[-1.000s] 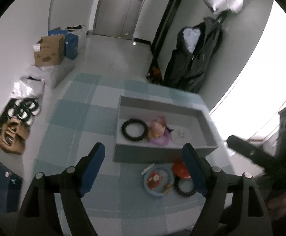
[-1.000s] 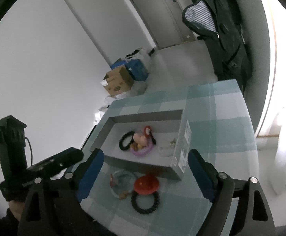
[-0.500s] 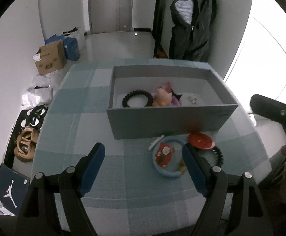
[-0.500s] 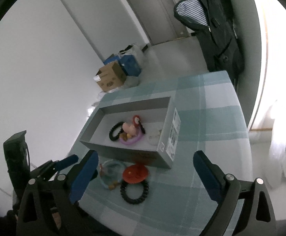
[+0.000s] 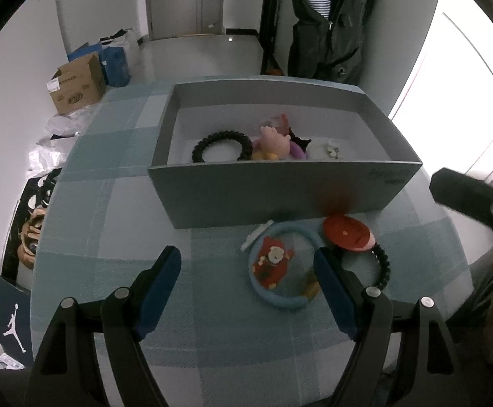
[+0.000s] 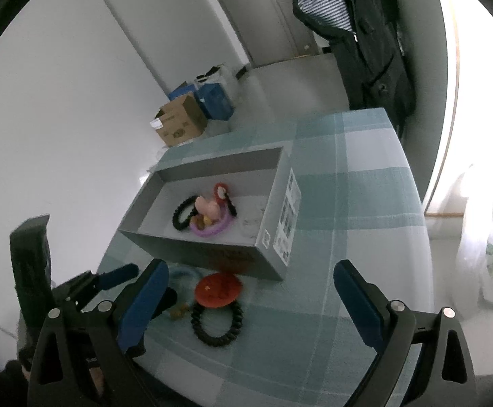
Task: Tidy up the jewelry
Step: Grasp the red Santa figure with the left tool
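I am holding my left gripper wide and empty above the blue ring, lining up a grab. My right gripper is gaping empty over the black bracelet; both lie outside the grey box.
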